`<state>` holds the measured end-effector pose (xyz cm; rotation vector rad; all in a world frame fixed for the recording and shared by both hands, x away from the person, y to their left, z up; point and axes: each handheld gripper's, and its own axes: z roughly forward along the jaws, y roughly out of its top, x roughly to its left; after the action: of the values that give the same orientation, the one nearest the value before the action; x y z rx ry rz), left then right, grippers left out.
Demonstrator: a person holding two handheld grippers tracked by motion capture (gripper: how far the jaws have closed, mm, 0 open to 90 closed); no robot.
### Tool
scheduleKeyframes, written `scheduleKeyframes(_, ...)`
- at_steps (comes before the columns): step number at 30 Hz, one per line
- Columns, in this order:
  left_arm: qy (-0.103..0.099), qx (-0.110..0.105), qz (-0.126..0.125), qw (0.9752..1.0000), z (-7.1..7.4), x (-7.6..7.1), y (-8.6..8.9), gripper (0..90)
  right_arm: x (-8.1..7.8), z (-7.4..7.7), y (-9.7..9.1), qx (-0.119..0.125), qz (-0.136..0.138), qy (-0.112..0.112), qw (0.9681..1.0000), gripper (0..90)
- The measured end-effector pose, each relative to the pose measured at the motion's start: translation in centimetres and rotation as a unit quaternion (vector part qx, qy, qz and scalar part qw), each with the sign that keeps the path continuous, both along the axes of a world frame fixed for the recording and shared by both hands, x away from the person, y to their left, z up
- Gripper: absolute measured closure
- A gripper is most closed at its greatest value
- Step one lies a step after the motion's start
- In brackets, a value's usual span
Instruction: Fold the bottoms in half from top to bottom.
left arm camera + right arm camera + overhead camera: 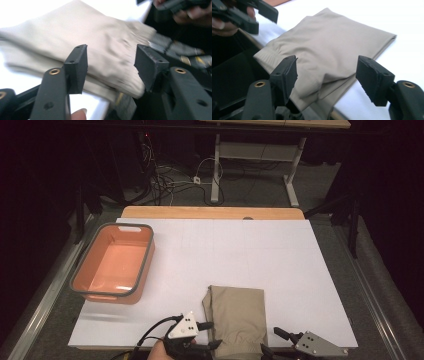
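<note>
A folded beige garment (237,317) lies flat on the white table top (250,250) by the front edge. My left gripper (212,334) sits at the garment's left near corner, held by a hand. In the left gripper view its jaws (111,60) stand open, with the cloth's (100,45) edge in front of the gap and untouched. At the right near corner is my right gripper (272,341). Its jaws (327,72) are also open in its own view, where the garment's (332,47) corner droops over the table's edge between them without contact.
An orange basin with a grey rim (145,257) stands empty at the table's left side. Behind the table the floor holds cables and the legs of a desk (216,170). The other hand's gripper (244,12) appears at the top left of the right gripper view.
</note>
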<state>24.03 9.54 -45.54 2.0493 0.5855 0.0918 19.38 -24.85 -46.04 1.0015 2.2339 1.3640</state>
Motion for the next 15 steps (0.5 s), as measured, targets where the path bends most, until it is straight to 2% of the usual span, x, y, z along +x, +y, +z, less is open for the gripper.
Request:
scheduleKeyframes(3,-0.004,0.010,0.038,0.9992,-0.4,1.7,0.8,41.5,0.8,-0.3,0.1,-0.007,-0.005,0.006,0.9999,32.6)
scheduleKeyframes(7,0.008,0.027,0.074,0.9969,-0.9,3.9,1.5,38.8,2.0,-0.7,0.3,-0.008,-0.012,0.013,0.9998,32.7)
scheduleKeyframes(9,0.009,0.036,0.081,0.9960,-1.0,4.8,1.5,38.8,2.7,-0.9,0.5,-0.013,-0.015,0.017,0.9997,32.6)
scheduleKeyframes(13,0.013,0.071,0.093,0.9930,-1.4,7.0,1.0,38.8,4.8,-0.8,0.8,-0.017,-0.024,0.018,0.9994,32.3)
scheduleKeyframes(15,0.025,0.080,0.099,0.9916,-1.8,8.0,0.6,38.8,6.3,-0.7,0.9,-0.020,-0.036,0.022,0.9989,32.3)
